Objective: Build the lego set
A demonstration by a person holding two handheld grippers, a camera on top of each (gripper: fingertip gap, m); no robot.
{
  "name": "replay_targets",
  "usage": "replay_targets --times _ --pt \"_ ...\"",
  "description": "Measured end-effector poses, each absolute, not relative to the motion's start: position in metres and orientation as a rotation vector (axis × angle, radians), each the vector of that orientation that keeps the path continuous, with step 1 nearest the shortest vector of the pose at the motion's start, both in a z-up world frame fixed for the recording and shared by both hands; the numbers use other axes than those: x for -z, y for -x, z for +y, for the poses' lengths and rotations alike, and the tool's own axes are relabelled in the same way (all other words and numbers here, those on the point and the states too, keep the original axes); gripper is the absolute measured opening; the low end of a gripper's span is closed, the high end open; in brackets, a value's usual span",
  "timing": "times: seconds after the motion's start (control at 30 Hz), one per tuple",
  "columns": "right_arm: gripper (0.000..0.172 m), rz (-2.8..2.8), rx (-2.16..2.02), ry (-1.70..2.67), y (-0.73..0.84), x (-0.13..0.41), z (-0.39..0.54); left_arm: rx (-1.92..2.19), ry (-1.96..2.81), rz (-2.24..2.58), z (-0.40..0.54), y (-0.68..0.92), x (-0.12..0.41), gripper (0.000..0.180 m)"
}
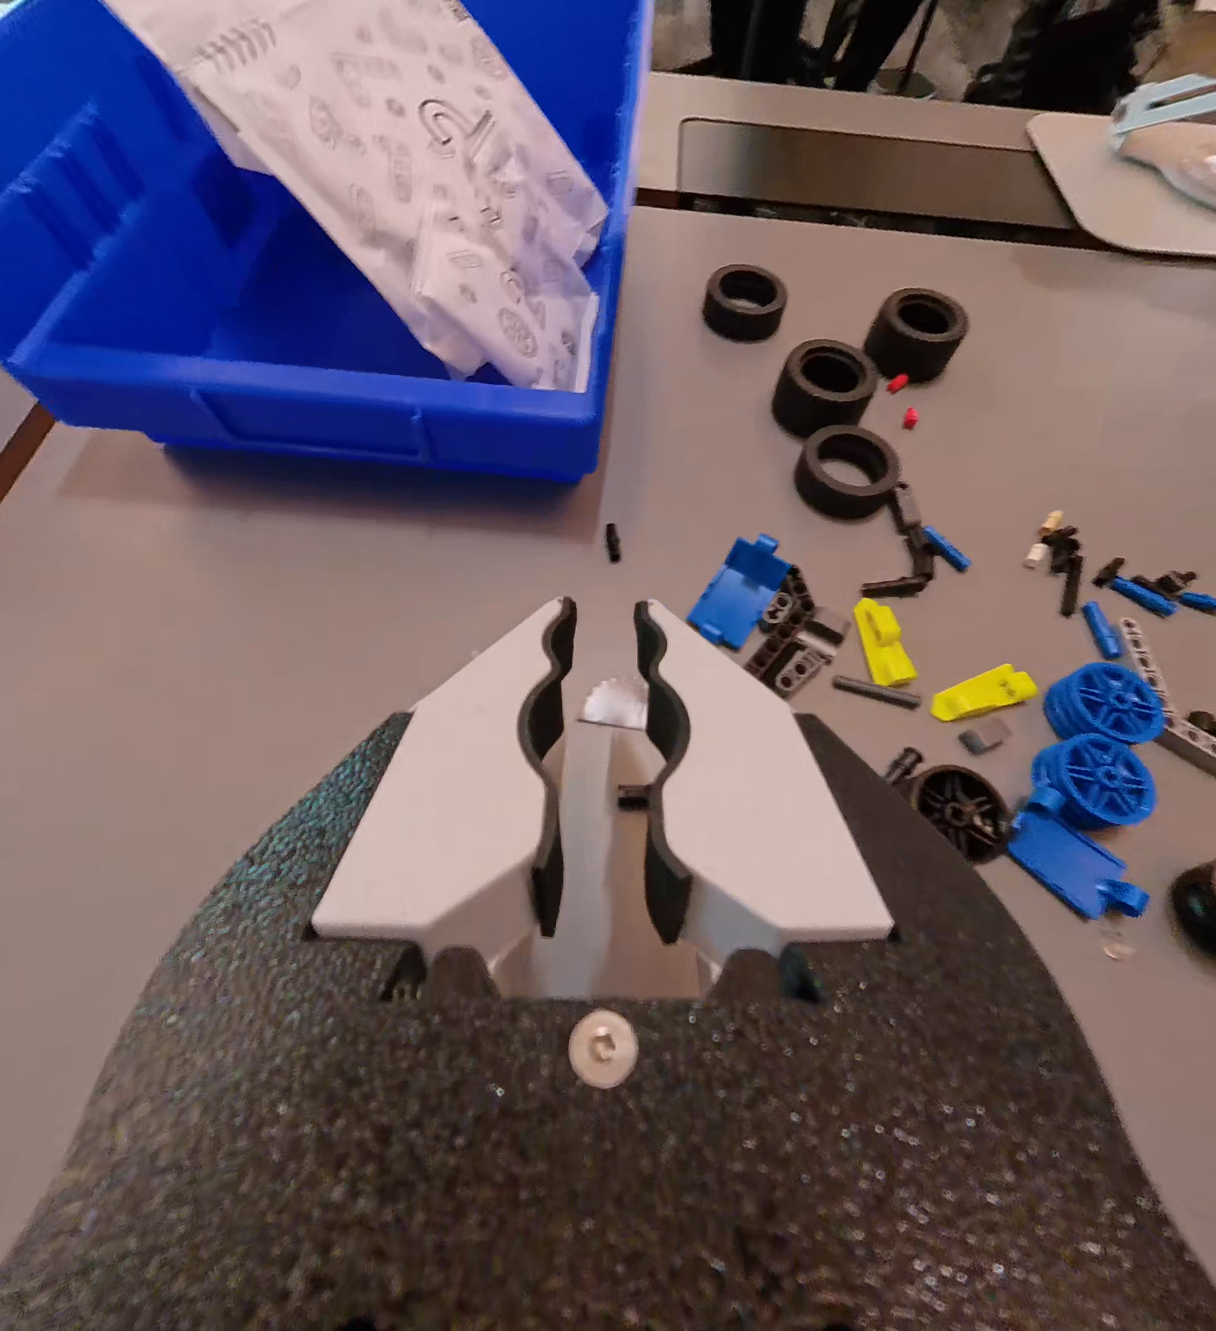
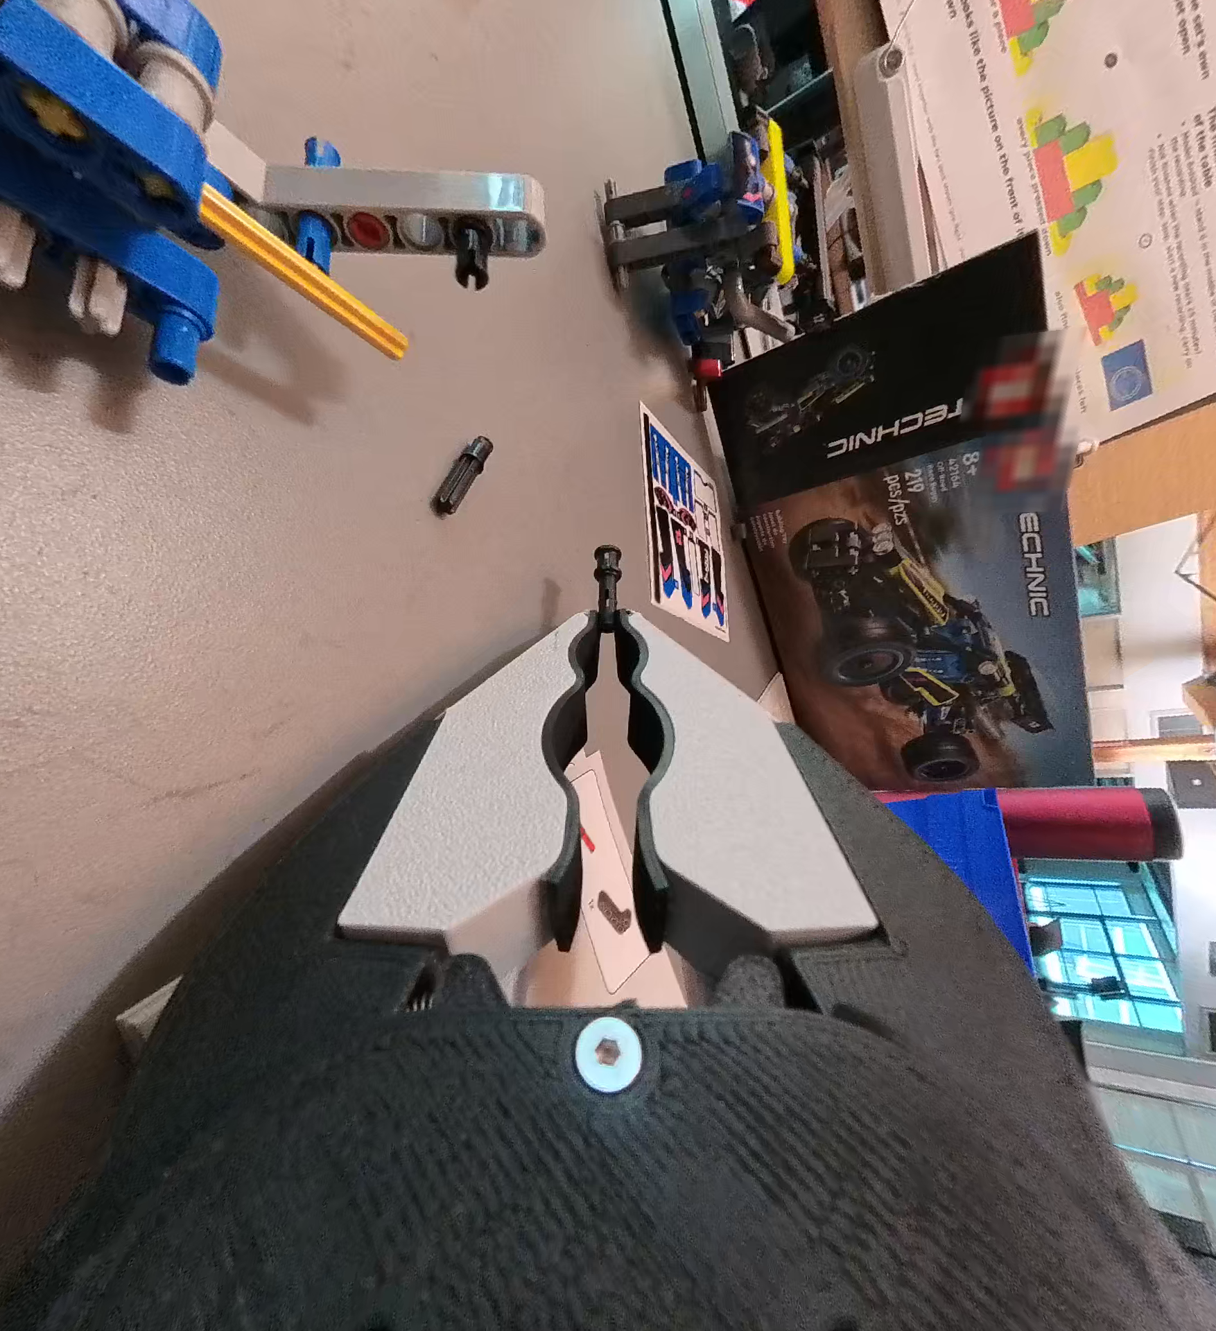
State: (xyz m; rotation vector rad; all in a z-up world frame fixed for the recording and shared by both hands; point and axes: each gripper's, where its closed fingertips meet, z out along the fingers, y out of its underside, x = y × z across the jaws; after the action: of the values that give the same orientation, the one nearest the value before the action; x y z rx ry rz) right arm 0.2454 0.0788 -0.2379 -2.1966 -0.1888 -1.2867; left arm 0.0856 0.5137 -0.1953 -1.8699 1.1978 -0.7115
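Fingertips of the right gripper point(image 2: 609, 619) pinch a small black pin point(image 2: 606, 580) that juts out over the grey table point(image 2: 158, 576), while the left gripper point(image 1: 605, 612) hangs spread and bare, loose black pin point(image 1: 613, 541) just beyond, blue bin point(image 1: 302, 403) far left.

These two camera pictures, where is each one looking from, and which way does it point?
Left wrist view: sits on the left gripper, looking along its parted, bare fingers down at a grey table, blue bin, black tyres and loose bricks.
Right wrist view: sits on the right gripper, rolled sideways, fingertips pinching a black pin; ahead lie a sticker sheet and toy box.
Shared: the same grey tabletop; neither shows the other gripper.
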Motion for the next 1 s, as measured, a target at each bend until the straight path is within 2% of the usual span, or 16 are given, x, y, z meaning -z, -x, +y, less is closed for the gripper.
replay_targets --times 0.53,1.0 --pt "0.002 -0.313 1.440 2.158 -0.245 0.234 0.082 0.742 1.936 1.101 0.534 -0.069 0.207 0.014" --pt "0.002 -0.333 1.444 2.145 -0.244 0.234 0.084 0.826 1.878 1.267 0.506 -0.088 0.209 0.012"
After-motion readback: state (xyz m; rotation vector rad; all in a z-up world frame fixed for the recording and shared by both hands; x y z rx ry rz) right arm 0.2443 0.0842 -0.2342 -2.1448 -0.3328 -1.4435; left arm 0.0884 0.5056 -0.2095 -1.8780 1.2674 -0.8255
